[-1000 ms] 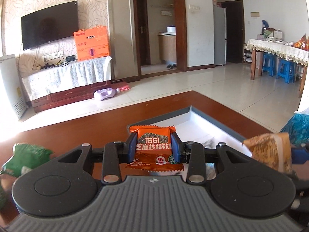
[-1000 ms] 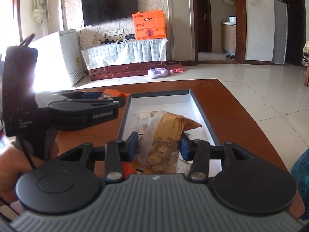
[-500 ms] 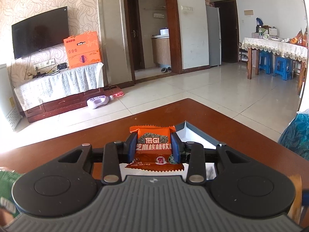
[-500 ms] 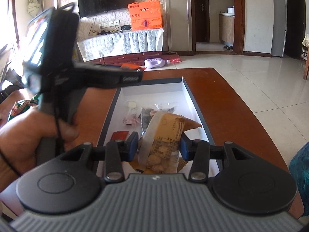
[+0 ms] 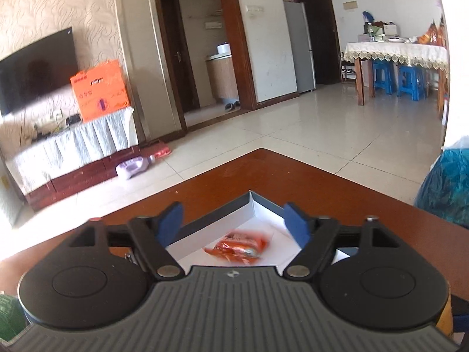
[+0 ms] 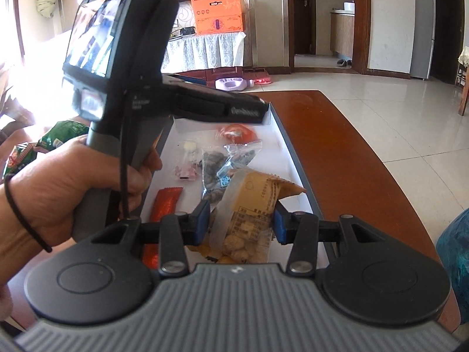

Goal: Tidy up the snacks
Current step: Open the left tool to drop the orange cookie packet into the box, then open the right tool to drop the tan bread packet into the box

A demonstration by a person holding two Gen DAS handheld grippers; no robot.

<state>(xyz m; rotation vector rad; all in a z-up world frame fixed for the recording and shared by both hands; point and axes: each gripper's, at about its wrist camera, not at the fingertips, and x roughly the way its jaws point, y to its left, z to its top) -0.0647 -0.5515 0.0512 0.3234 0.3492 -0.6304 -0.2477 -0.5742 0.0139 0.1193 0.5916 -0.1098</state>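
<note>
My left gripper [image 5: 234, 223] is open above the far corner of the white tray [image 5: 263, 214]. An orange snack packet [image 5: 237, 246] lies blurred in the tray below its jaws; it also shows in the right wrist view [image 6: 236, 132]. My right gripper [image 6: 241, 223] is shut on a yellow-brown snack bag [image 6: 249, 214] over the near end of the tray [image 6: 288, 146]. The left gripper's body [image 6: 217, 108], held by a hand, reaches over the tray's far end in the right wrist view.
The tray holds a clear bag of dark snacks [image 6: 225, 161], small pink and white sweets [image 6: 186, 173] and a red-orange bar [image 6: 164, 205]. Green snack bags [image 6: 55, 138] lie on the wooden table [image 6: 337, 158] at the left. A blue bag [image 5: 448, 187] stands off the table's right side.
My left gripper has moved to the tray's far corner, opened and let go of the orange packet, which now lies in the tray. My right gripper still holds its bag.
</note>
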